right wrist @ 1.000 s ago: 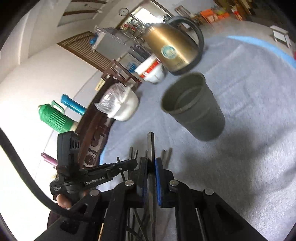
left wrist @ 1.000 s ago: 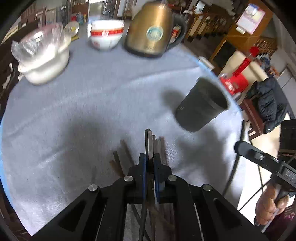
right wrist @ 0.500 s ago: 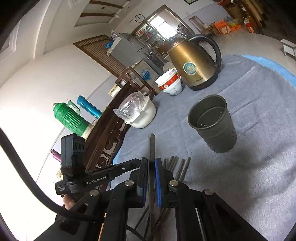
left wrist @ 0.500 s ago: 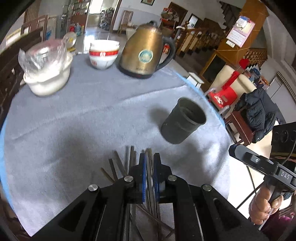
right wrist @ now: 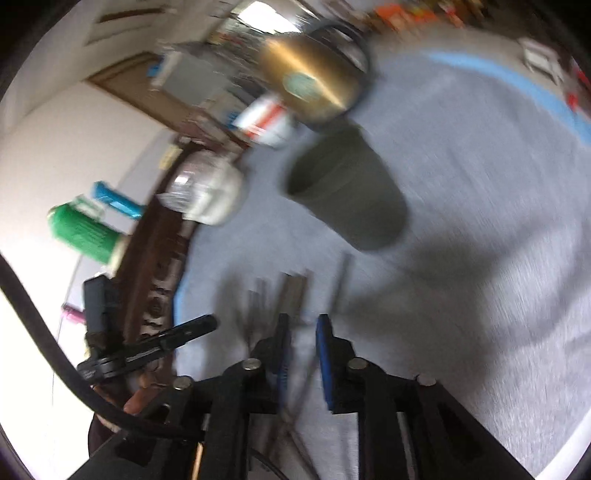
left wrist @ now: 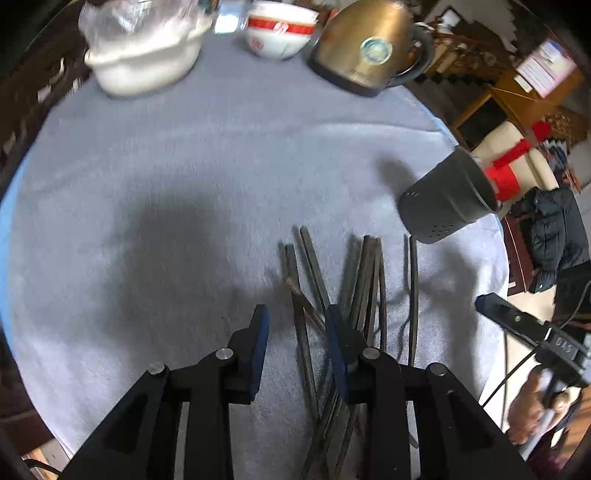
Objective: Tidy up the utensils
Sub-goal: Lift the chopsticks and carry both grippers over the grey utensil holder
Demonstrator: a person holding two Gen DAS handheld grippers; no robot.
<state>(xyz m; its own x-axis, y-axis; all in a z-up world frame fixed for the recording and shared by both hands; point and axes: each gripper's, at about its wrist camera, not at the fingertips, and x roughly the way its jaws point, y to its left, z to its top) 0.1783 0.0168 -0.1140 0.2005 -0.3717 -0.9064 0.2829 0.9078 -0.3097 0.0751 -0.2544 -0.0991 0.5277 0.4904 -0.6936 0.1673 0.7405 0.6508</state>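
Observation:
Several dark chopsticks [left wrist: 364, 280] lie fanned out on the grey tablecloth [left wrist: 207, 166]. My left gripper [left wrist: 297, 325] is open just above them, one chopstick lying between its blue pads. A dark perforated holder cup [left wrist: 448, 197] stands to the right of the pile. In the blurred right wrist view my right gripper [right wrist: 301, 338] is open and empty over the chopsticks [right wrist: 291, 291], with the cup [right wrist: 347, 192] just beyond them.
A gold kettle [left wrist: 364, 46], a red-and-white bowl [left wrist: 279, 29] and a white pot with plastic wrap [left wrist: 147, 48] stand at the far side. The table's edge [left wrist: 496, 236] runs close behind the cup. A green thermos [right wrist: 83, 230] stands off the table.
Both grippers have opened and let go of the chopsticks they held. Both have dropped lower toward the pile; the right view is now motion-blurred.

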